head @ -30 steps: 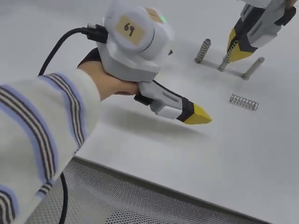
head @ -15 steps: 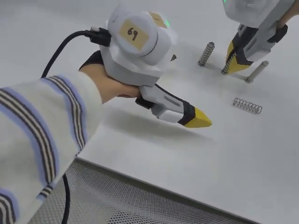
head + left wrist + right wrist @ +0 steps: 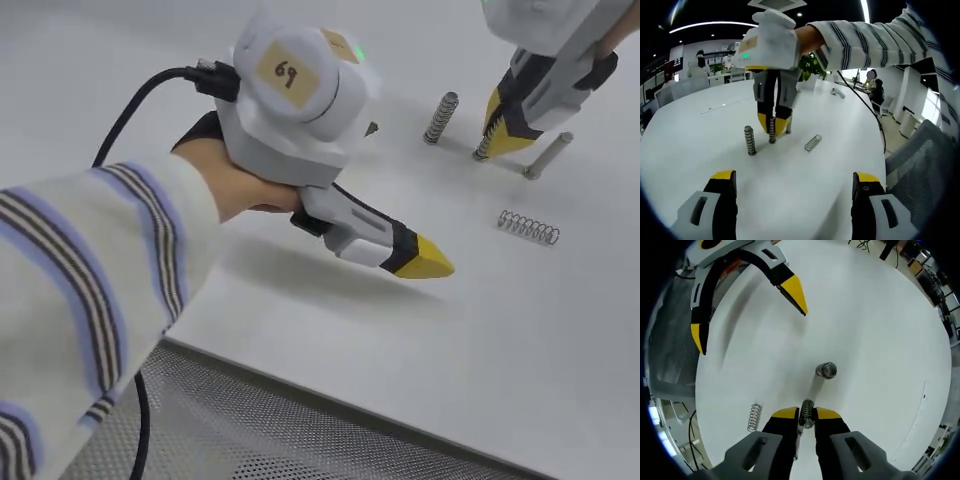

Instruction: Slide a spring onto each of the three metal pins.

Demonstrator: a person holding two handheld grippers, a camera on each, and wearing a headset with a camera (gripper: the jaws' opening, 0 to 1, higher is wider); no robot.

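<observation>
Grippers: right gripper (image 3: pixel 806 414) pinched narrow on the held spring (image 3: pixel 772 136); left gripper (image 3: pixel 795 176) spread wide and holding nothing, above the table (image 3: pixel 300 330).
Held spring: upright between the done pin (image 3: pixel 438 117) and the bare pin (image 3: pixel 548 155), apparently over the middle pin, which is hidden inside its coils. How far down it sits I cannot tell.
Done pin: upright, with a spring around it.
Bare pin: upright, just beside the right gripper, nothing on it.
Loose spring (image 3: pixel 528 227): flat on the table, near the bare pin but apart from it.
Stage: likely the second of three is being seated, with the third to come.
Risk, release: opening the jaws before the coils are fully down could let the spring bounce up and off.
Risk, squeeze: a hard pinch may bind the coils on the pin, or tilt it.
Risk, withdrawal: pulling away sideways could knock the bare pin.
Risk, loose spring: it may roll if nudged.
</observation>
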